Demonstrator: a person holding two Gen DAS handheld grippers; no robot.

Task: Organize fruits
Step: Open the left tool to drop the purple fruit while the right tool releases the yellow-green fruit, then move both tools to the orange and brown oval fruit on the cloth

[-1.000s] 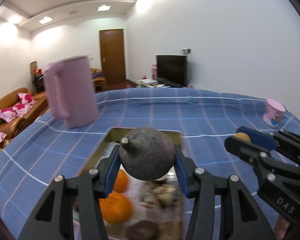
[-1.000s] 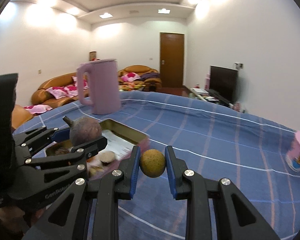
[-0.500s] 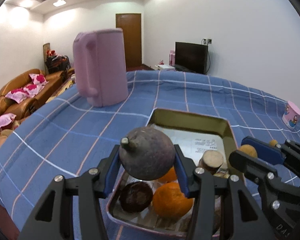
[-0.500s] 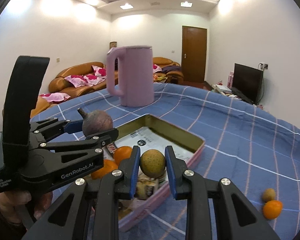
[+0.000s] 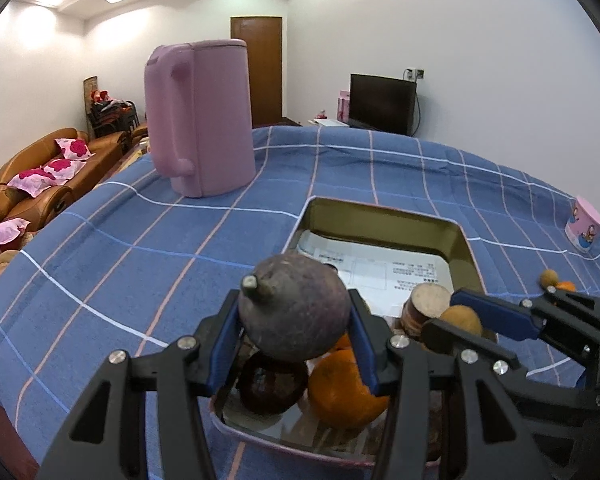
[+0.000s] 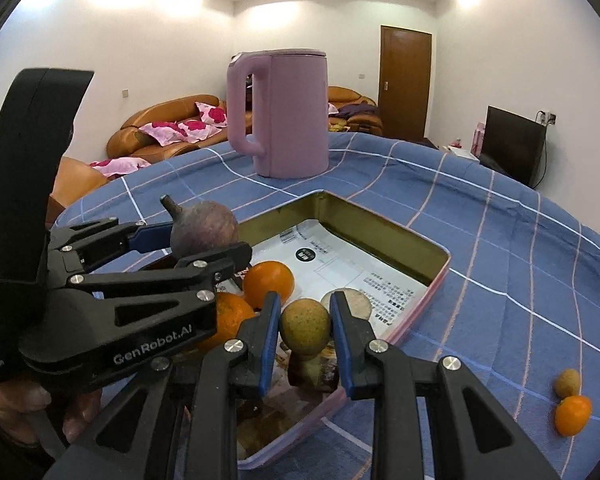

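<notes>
My left gripper (image 5: 294, 322) is shut on a dark purple mangosteen (image 5: 294, 312), held above the near end of the pink-rimmed metal tin (image 5: 384, 208). In the right wrist view that same mangosteen (image 6: 204, 228) hangs over the tin's (image 6: 432, 292) left side. My right gripper (image 6: 305, 332) is shut on a small tan longan (image 6: 305, 326), just above the tin's near part; the left wrist view shows this longan (image 5: 460, 318) at the right. Inside the tin lie oranges (image 6: 268, 282), another mangosteen (image 5: 270, 382) and a printed paper (image 6: 364, 276).
A tall pink kettle (image 6: 278, 114) stands on the blue checked cloth (image 5: 120, 264) behind the tin. A loose longan (image 6: 567, 383) and a small orange (image 6: 573, 415) lie on the cloth at the right. A pink cup (image 5: 584, 226) sits far right. A person's hand (image 6: 56, 404) holds the left gripper.
Both grippers have moved in over the tin and dipped downward with their fruits still held. The tin's contents now show below them.
</notes>
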